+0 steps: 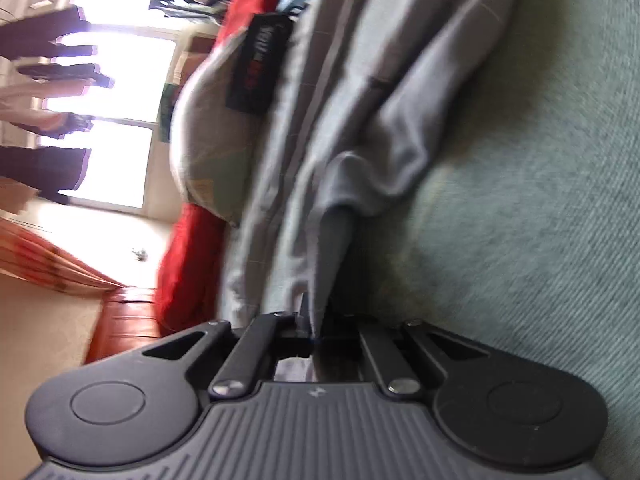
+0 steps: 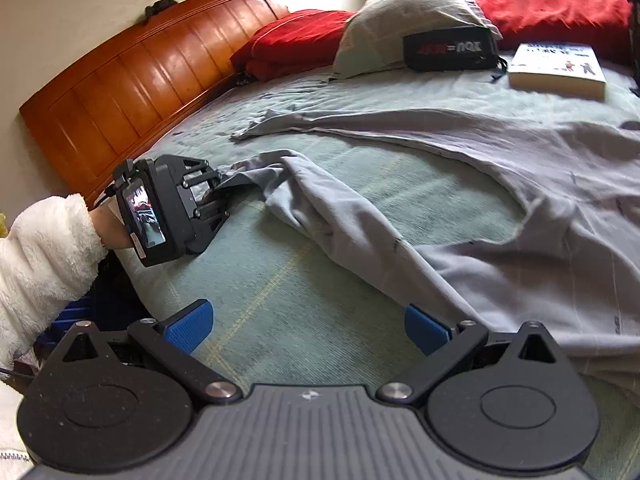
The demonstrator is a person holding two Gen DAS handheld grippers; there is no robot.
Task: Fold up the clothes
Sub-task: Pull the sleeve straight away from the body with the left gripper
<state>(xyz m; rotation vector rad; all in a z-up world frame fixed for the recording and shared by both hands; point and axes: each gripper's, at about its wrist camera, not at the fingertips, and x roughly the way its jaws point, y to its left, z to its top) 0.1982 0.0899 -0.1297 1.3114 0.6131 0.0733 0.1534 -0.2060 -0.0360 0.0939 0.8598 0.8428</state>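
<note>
Garment (image 2: 500,184): grey, spread on bed (image 2: 280,280); sleeve ran from 3 toward 9 o'clock. Left gripper (image 2: 214,200): fingers clamped on sleeve tip. Right gripper (image 2: 308,326): fingers wide, empty, sleeve at 1 o'clock, near.

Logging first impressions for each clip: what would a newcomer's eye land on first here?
Probably the grey garment sprawled across the green bedspread, one sleeve end pinched in the shut left gripper near the wooden headboard. Next, the red pillows and a book at the far side. The right gripper hangs open over bare bedspread.
</note>
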